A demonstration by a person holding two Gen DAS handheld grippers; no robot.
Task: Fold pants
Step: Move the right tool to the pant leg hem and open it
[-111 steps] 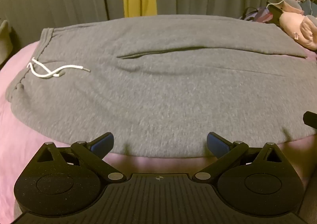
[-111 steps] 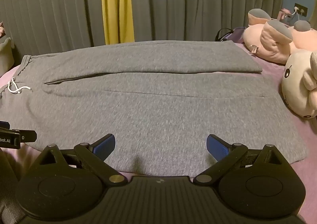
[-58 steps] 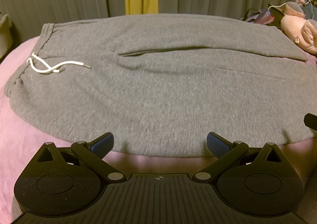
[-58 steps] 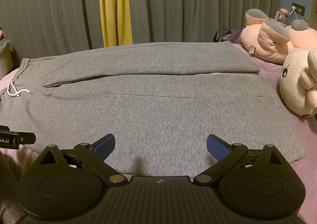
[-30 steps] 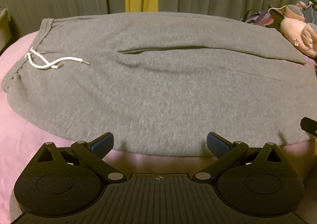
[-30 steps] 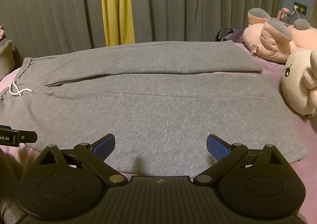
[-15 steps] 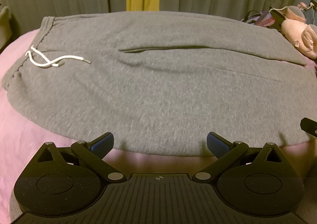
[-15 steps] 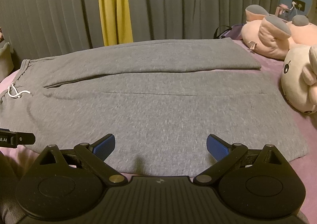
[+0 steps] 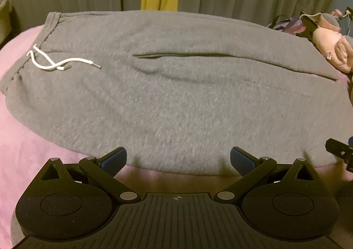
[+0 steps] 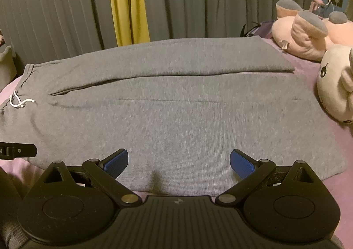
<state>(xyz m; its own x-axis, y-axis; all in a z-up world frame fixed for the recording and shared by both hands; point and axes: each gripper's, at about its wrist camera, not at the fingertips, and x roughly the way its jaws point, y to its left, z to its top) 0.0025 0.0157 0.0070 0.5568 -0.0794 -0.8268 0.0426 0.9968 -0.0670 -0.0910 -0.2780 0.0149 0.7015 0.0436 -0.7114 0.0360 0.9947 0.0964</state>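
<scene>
Grey sweatpants (image 9: 176, 94) lie flat across a pink bed (image 9: 19, 152), waistband at the left with a white drawstring (image 9: 59, 62), legs running to the right. They also show in the right wrist view (image 10: 176, 116), leg hems at the right. My left gripper (image 9: 178, 158) is open and empty, just above the pants' near edge around the middle. My right gripper (image 10: 179, 160) is open and empty over the near leg's near edge. Each gripper's tip shows at the edge of the other's view.
Grey curtains with a yellow strip (image 10: 128, 4) hang behind the bed. Pink and cream plush toys (image 10: 308, 35) (image 10: 337, 86) lie at the right by the leg hems. A bag and cables (image 9: 293, 25) sit at the far right.
Both views shift only slightly; the left gripper has edged a little toward the pants. Both grippers stay open and the pants have not moved.
</scene>
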